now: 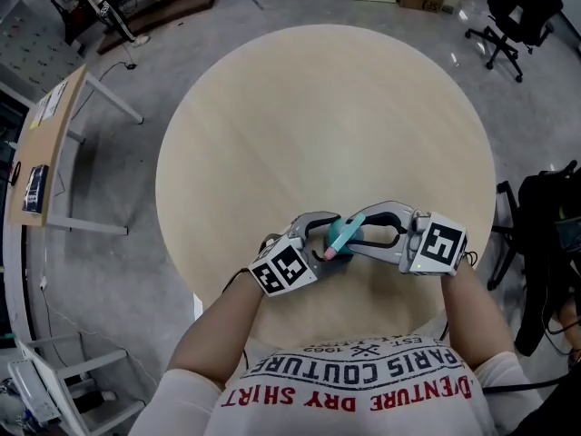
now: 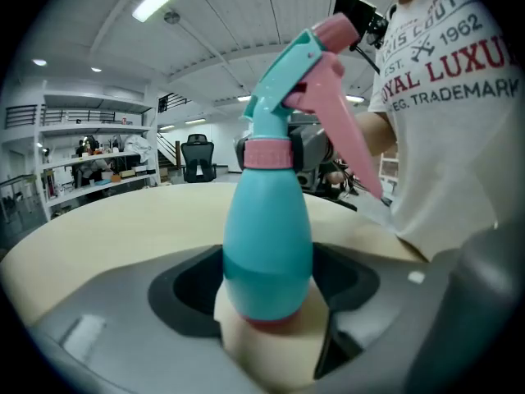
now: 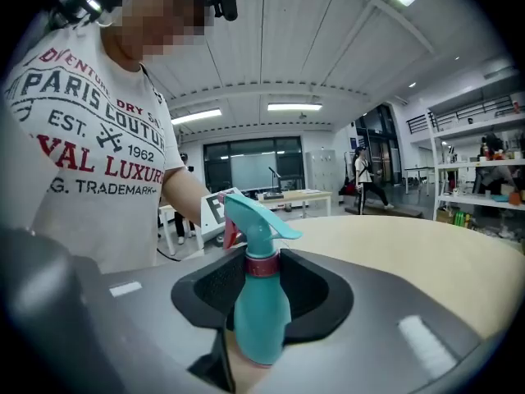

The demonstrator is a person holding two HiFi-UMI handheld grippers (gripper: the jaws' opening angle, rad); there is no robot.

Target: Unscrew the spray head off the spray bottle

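over the table (image 1: pixel 327 107), left gripper (image 1: pixel 325 232) holds spray bottle (image 2: pixel 268 253).

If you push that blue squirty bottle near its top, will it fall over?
Probably. The spray bottle is tall on a small base, and its spray head sticks out sideways, so a high push would likely tip it. Its rounded body might then roll. It looks like smooth, stiff plastic, maybe slippery.

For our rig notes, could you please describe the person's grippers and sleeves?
The left gripper and right gripper are grey with curved jaws, dark inside; each bears a white cube with black square markers. The white lettered T-shirt has short sleeves.
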